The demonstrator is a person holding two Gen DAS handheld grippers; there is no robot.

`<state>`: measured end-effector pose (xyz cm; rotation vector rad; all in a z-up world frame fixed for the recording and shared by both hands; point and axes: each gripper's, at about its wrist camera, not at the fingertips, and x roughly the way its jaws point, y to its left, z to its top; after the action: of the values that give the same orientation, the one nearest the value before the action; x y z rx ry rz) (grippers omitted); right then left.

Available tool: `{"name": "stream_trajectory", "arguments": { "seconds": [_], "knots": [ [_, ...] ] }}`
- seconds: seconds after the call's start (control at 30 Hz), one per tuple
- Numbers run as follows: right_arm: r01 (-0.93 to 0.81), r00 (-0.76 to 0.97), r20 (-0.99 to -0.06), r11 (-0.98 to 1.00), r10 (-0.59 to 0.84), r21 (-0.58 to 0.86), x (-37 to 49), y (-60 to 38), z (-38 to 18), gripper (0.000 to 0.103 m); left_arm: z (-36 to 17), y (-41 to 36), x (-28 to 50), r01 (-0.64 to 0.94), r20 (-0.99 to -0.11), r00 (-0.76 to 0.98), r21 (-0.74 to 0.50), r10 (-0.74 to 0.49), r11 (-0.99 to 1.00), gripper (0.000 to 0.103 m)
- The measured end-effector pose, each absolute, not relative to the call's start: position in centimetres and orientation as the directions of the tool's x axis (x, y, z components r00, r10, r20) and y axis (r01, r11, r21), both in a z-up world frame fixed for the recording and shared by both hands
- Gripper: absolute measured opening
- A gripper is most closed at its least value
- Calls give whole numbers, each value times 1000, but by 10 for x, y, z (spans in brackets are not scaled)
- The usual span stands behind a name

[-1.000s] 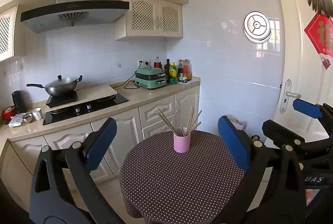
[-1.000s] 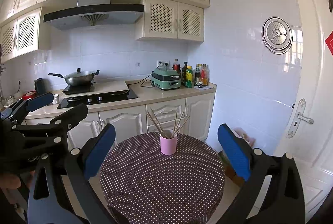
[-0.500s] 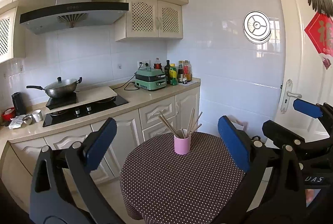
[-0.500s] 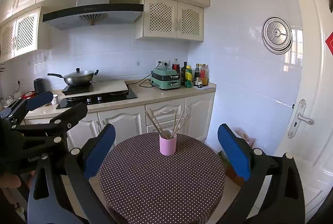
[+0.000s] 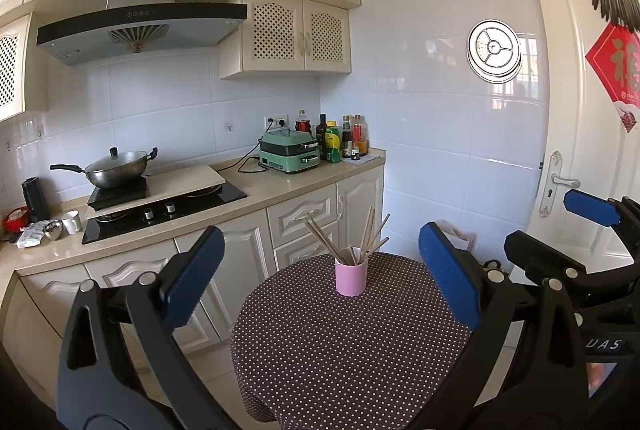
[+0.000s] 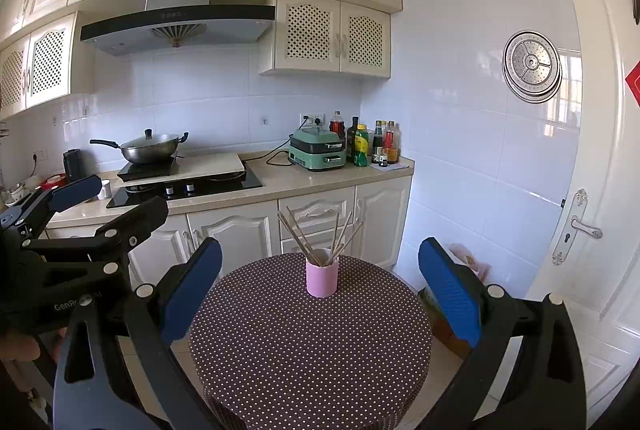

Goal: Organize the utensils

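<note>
A pink cup holding several chopsticks stands upright near the far edge of a round table with a dark dotted cloth. It also shows in the right wrist view with its chopsticks. My left gripper is open and empty, held above the near side of the table, well short of the cup. My right gripper is open and empty at a similar distance. Each gripper shows at the edge of the other's view.
A kitchen counter with a hob, a wok, a green appliance and bottles runs behind the table. A white door stands at the right. A box sits on the floor right of the table.
Both views have shifted slightly; the cup sits marginally lower in the frames. Both grippers stay open and nothing was taken hold of.
</note>
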<state>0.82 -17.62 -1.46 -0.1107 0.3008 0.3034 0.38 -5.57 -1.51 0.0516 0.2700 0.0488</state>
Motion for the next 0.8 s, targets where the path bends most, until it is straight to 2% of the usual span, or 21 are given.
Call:
{"name": "stream_trajectory", "arguments": {
  "seconds": [0.8],
  "knots": [
    [-303,910,-315,951,270,-63,14,-174,-17,95,-20,-50,6,-44,-269,961,55,57,997,96]
  ]
}}
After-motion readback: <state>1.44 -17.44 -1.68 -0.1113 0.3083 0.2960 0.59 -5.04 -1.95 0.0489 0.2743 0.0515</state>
